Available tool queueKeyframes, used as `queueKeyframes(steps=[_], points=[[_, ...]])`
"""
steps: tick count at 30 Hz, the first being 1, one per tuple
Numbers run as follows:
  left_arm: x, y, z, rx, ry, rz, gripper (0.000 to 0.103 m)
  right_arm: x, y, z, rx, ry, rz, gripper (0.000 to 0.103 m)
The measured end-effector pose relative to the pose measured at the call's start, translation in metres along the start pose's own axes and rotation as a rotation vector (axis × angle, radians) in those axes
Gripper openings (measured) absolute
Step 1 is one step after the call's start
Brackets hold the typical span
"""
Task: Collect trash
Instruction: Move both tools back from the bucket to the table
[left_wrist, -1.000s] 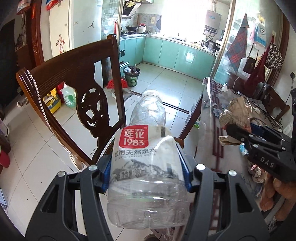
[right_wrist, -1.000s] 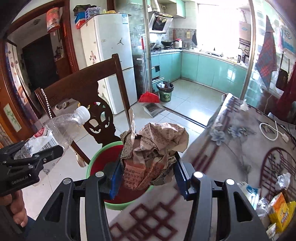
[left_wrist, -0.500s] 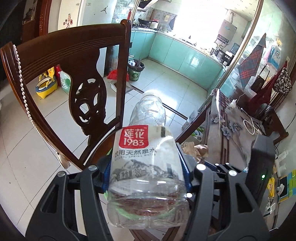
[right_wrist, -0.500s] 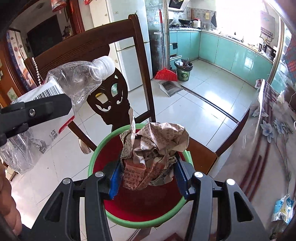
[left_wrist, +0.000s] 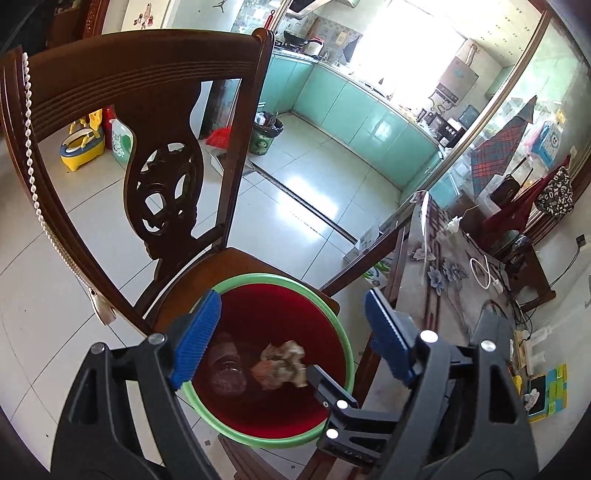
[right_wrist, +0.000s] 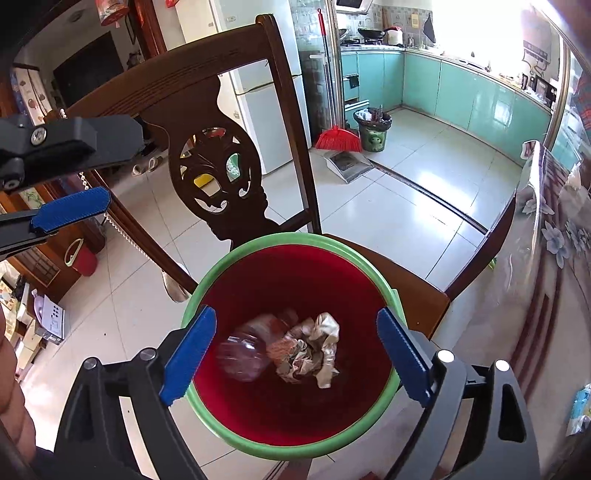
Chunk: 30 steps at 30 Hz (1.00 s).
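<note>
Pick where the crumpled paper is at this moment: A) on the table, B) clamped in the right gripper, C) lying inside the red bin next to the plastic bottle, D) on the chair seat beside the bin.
C: the crumpled paper lies at the bottom of the red bin beside the plastic bottle, while the right gripper stands over it, jaws opening with nothing between them.
</note>
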<state>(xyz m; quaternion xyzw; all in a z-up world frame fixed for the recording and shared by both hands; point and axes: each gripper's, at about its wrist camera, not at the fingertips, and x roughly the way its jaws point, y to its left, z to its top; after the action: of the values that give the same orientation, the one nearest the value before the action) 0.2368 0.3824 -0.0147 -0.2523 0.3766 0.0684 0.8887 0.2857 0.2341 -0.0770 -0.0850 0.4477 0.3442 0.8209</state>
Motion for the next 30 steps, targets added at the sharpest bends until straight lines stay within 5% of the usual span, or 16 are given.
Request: queueKeyframes(steps=[11,20,30], points=[[-0.025,-0.019,-0.012,0.027,-0.047,-0.016,0.086,-0.06,-0.006,-0.025,0.008,-0.073,-0.003,0.088],[-0.073,-0.091,-0.05,0.169,-0.092,-0.054,0.095,-0.159,-0.031,-0.071,0.017,-0.144,-0.114,0.095],[-0.099,-0.174,-0.125,0.322,-0.022,-0.178,0.098,-0.268,-0.099,-0.157,0.131,-0.192,-0.254,0.096]])
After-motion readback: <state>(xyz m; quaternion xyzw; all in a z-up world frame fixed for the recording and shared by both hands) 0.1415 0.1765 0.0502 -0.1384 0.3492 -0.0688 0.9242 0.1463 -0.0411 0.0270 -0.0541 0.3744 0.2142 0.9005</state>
